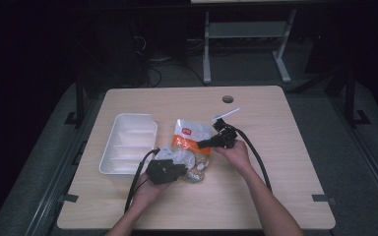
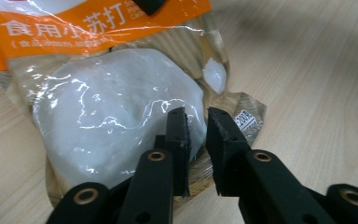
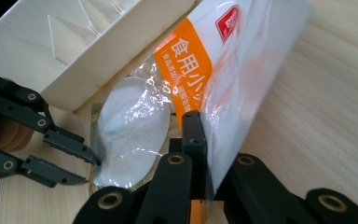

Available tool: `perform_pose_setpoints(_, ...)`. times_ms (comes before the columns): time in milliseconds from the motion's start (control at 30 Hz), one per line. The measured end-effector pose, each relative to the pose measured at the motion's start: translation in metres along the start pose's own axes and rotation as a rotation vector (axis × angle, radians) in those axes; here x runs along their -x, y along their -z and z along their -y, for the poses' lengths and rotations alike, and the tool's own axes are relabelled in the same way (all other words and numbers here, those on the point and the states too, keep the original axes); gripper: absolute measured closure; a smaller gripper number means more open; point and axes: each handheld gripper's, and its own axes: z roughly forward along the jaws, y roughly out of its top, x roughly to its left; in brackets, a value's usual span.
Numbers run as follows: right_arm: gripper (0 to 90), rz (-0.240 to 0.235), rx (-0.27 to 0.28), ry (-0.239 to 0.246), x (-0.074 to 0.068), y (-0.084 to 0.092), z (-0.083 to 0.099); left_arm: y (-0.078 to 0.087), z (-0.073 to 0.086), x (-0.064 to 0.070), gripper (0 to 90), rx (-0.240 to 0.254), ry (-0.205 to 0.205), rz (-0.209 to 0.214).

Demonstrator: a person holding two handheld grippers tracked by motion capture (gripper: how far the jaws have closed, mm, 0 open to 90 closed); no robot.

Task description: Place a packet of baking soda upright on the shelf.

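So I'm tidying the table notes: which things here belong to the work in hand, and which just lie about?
In the work:
bag of white powder
right gripper, shut on it
left gripper, at its bottom corner

Lying about:
white tray
white stick

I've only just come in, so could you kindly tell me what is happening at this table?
A person at a wooden table is handling a clear bag of white powder with an orange label, using a tool in each hand. The right tool is shut on the bag's upper part, lifting that end. The left tool sits at the bag's lower end, its jaws slightly apart and not pressing on it. A white divided tray lies just beside the bag.
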Motion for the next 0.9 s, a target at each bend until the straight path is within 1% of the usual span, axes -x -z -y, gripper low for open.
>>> perform_pose_setpoints(33, 89.5, 0.000, 0.003, -0.001, -0.001, 0.001, 0.000, 0.000, 0.000, 0.000, 76.5, 0.000, 0.001, 0.001)
perform_pose_setpoints(100, 89.6, 0.005, 0.012, 0.008, -0.003, 0.003, -0.002, 0.001, -0.001, 0.002, 73.4, 0.002, -0.010, -0.009)
perform_pose_setpoints(133, 89.6, 0.000, 0.020, 0.013, -0.004, 0.004, -0.003, 0.002, -0.001, 0.002, 71.9, 0.003, -0.013, -0.013)
perform_pose_setpoints(200, 89.6, -0.004, 0.029, 0.025, -0.006, 0.007, -0.004, 0.003, -0.002, 0.003, 67.5, 0.014, -0.008, -0.011)
perform_pose_setpoints(233, 89.6, -0.002, 0.031, 0.026, -0.007, 0.008, -0.005, 0.005, -0.002, 0.004, 67.1, 0.017, -0.010, -0.012)
perform_pose_setpoints(300, 89.7, 0.006, 0.043, 0.043, -0.012, 0.013, -0.007, 0.007, -0.003, 0.004, 65.6, 0.025, -0.015, -0.011)
perform_pose_setpoints(367, 89.7, 0.008, 0.047, 0.045, -0.013, 0.015, -0.008, 0.008, -0.003, 0.005, 64.7, 0.031, -0.020, -0.007)
perform_pose_setpoints(533, 89.7, 0.019, 0.067, 0.067, -0.021, 0.027, -0.011, 0.013, -0.003, 0.010, 62.8, 0.053, -0.034, 0.006)
perform_pose_setpoints(567, 89.8, 0.028, 0.071, 0.080, -0.024, 0.030, -0.012, 0.013, -0.003, 0.011, 61.5, 0.053, -0.040, 0.007)
perform_pose_setpoints(600, 89.8, 0.028, 0.071, 0.080, -0.024, 0.030, -0.012, 0.014, -0.003, 0.012, 61.5, 0.051, -0.046, 0.006)
perform_pose_setpoints(767, 89.8, 0.040, 0.077, 0.112, -0.032, 0.040, -0.016, 0.016, 0.000, 0.015, 58.1, 0.059, -0.051, 0.023)
perform_pose_setpoints(833, 89.8, 0.050, 0.082, 0.138, -0.038, 0.046, -0.017, 0.018, 0.001, 0.018, 56.0, 0.065, -0.049, 0.036)
perform_pose_setpoints(900, 89.8, 0.052, 0.083, 0.147, -0.040, 0.047, -0.018, 0.020, 0.002, 0.019, 55.1, 0.070, -0.050, 0.039)
